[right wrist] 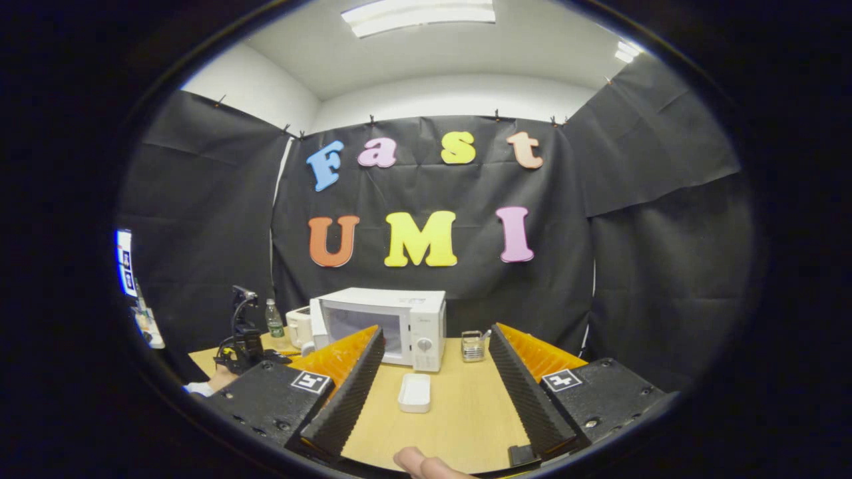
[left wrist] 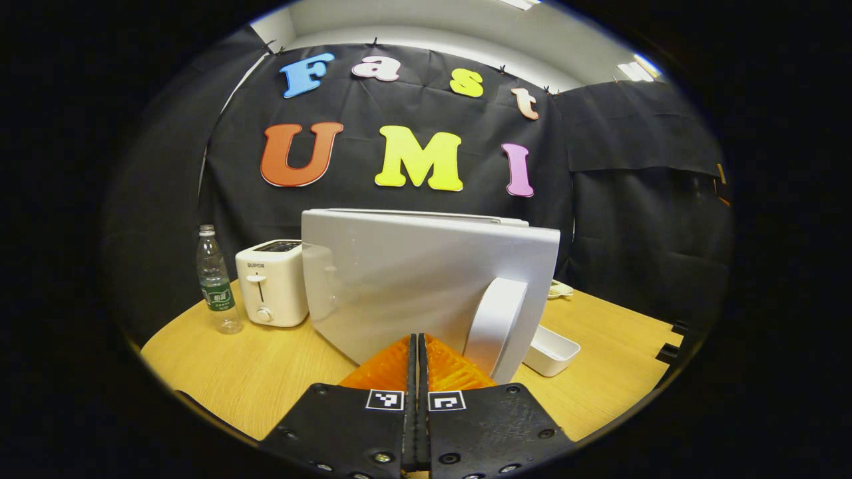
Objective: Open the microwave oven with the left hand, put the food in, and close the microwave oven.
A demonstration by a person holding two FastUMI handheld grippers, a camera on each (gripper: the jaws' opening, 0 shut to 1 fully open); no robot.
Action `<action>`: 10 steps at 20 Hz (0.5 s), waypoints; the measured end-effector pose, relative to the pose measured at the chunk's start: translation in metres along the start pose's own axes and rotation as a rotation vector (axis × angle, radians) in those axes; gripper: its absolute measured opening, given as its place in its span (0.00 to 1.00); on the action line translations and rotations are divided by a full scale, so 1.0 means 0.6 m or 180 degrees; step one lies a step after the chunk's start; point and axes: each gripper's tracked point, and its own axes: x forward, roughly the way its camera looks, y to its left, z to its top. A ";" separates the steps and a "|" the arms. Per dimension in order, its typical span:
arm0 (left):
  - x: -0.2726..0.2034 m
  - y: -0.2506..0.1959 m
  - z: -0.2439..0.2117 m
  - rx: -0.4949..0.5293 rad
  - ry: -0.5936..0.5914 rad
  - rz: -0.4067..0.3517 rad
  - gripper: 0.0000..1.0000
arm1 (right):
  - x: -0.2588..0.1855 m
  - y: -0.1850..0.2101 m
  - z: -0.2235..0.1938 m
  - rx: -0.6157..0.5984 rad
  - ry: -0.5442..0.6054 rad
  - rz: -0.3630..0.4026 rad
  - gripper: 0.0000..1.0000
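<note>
Microwave oven sits at the centre of the right gripper view, white, on the wooden table against the black cloth wall, its door swung a little out at the left edge. In the left gripper view the door fills the middle of the frame as a broad pale panel, with its curved white handle at lower right of centre. The left gripper is at the bottom centre of that view, its two fingers pressed together with nothing between them, their tips just before the door near the handle; whether they touch it I cannot tell.

A white food tray lies on the table in front of the oven, below centre in the right gripper view; in the left gripper view it shows at lower right, behind the door.

The right gripper has its fingers spread wide apart, holding nothing, at the bottom of its own view.

Left of the oven stands a white toaster with the brand SUPOR on its front, and further left a clear water bottle with a green label too small to read. A small metal rack stands right of the oven.
</note>
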 end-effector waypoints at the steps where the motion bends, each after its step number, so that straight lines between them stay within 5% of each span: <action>1: 0.013 -0.006 0.000 0.0026 0.0006 -0.0008 0.00 | -0.002 -0.011 -0.003 0.0000 -0.0005 -0.0019 1.00; 2: 0.027 -0.010 -0.005 0.0034 0.0040 -0.0001 0.00 | -0.002 -0.020 -0.005 0.0010 -0.0001 -0.0038 0.89; 4: 0.051 -0.027 -0.005 0.0048 0.0053 -0.0028 0.00 | -0.004 -0.038 -0.011 0.0030 0.0003 -0.0068 0.89; 5: 0.062 -0.036 -0.002 0.0050 0.0044 -0.0036 0.00 | -0.004 -0.047 -0.012 0.0032 -0.0003 -0.0086 1.00; 9: 0.118 -0.060 0.004 0.0076 0.0043 -0.0051 0.00 | 0.013 -0.064 -0.023 0.0082 0.0020 -0.0095 0.90; 10: 0.132 -0.065 0.010 0.0093 0.0021 -0.0034 0.00 | 0.018 -0.067 -0.027 0.0087 0.0027 -0.0084 1.00</action>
